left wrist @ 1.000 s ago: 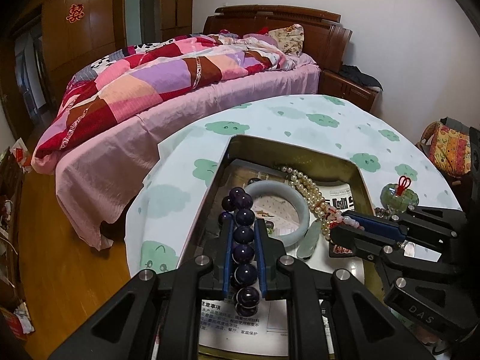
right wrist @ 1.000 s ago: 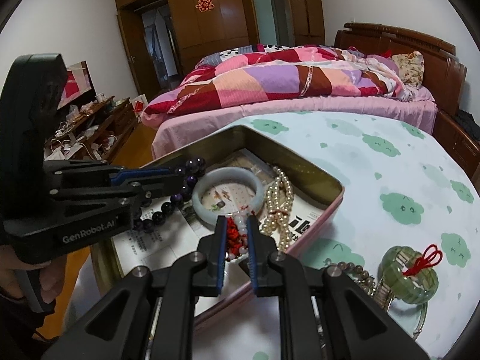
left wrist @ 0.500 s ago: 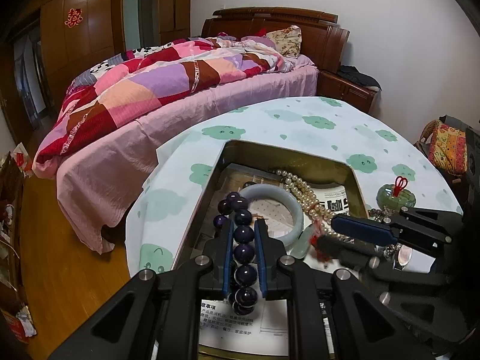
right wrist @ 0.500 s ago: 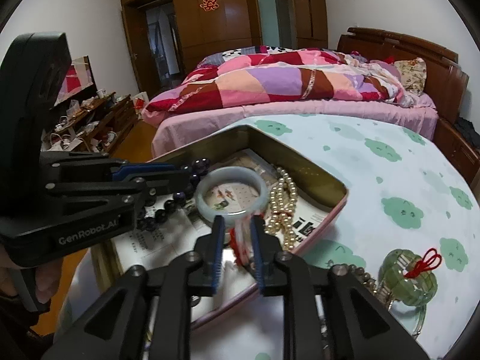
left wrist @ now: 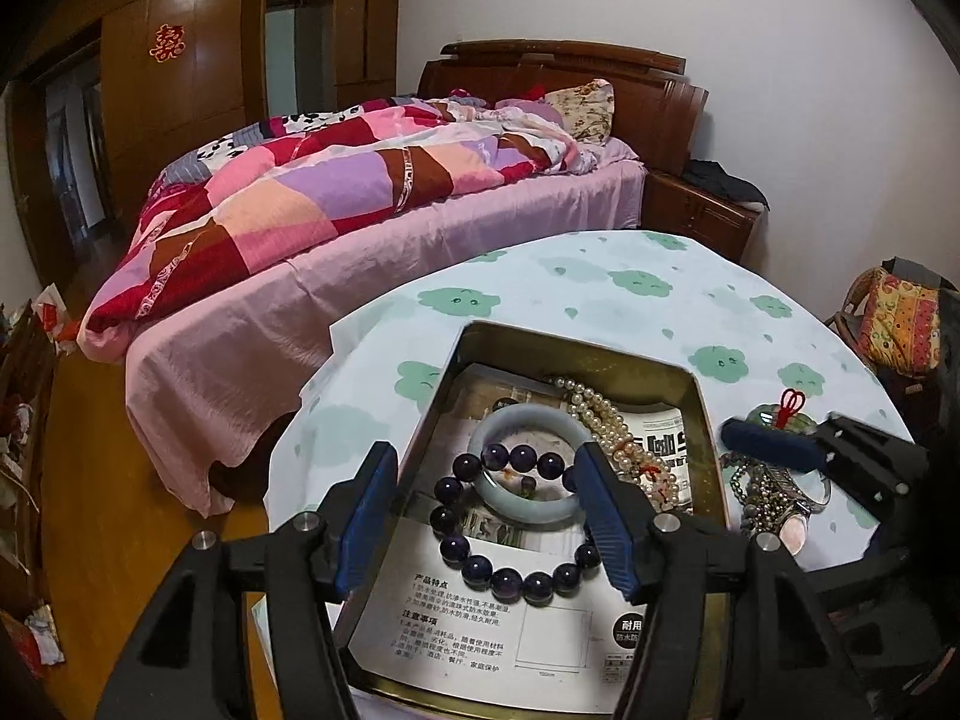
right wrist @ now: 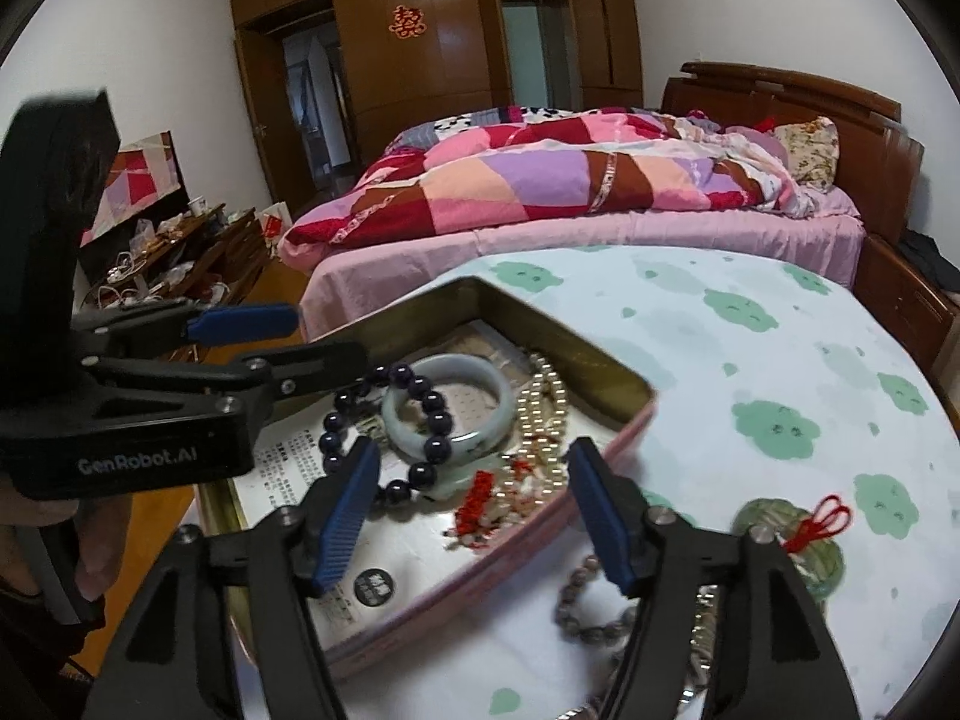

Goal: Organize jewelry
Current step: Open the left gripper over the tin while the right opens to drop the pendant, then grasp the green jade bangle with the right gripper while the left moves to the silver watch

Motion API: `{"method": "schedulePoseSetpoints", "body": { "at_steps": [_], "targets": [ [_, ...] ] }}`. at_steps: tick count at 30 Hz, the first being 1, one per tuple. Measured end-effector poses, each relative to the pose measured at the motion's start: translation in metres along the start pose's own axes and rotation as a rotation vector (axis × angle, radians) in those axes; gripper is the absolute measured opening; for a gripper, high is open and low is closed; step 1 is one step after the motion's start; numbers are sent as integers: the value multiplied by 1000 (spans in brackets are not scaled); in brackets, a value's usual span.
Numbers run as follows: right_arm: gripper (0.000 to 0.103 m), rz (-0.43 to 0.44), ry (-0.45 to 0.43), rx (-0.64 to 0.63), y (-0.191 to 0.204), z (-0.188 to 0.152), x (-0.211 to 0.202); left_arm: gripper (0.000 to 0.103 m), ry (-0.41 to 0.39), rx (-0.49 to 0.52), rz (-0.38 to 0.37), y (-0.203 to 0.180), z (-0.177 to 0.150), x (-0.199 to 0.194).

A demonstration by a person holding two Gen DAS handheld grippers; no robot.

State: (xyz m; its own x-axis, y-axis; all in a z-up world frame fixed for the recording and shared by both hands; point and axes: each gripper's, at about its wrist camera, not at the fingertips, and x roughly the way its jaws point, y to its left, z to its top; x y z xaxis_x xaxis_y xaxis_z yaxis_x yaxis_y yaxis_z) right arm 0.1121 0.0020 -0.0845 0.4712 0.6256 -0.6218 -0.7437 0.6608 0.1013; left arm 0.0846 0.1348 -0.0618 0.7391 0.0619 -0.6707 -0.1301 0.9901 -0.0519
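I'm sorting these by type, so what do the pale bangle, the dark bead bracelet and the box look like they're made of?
Pale bangle: likely jade or similar stone, translucent greenish-white, polished. Dark bead bracelet: glossy deep-purple round beads, perhaps amethyst or glass. Box: metal tin, brassy reflective inner walls, pink outside.

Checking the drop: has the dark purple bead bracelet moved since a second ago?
Yes. The dark purple bead bracelet left the left claw and lies flat in the gold tin.

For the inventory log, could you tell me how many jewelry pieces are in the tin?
4. A purple bead bracelet nearest, overlapping a jade bangle at centre; pearls along the right; a red-and-white string by the pearls' near end. Small pieces may hide underneath.
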Motion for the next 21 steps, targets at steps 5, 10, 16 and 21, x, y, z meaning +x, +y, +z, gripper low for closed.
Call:
{"method": "schedulePoseSetpoints", "body": {
  "at_steps": [5, 10, 16, 21],
  "targets": [
    [74, -26, -3, 29, -16, 0, -5, 62, -3, -12, 14, -1, -1, -1],
    [74, -51, -10, 50, -33, -1, -16, 72, -26, -19, 28, -2, 1, -8],
    [74, -158, -16, 80, -69, -15, -42, 73, -24, -10, 23, -13, -1, -8],
    [74, -223, 33, 90, -96, -32, -45, 73, -11, 15, 7, -31, -7, -5]
  ]
}}
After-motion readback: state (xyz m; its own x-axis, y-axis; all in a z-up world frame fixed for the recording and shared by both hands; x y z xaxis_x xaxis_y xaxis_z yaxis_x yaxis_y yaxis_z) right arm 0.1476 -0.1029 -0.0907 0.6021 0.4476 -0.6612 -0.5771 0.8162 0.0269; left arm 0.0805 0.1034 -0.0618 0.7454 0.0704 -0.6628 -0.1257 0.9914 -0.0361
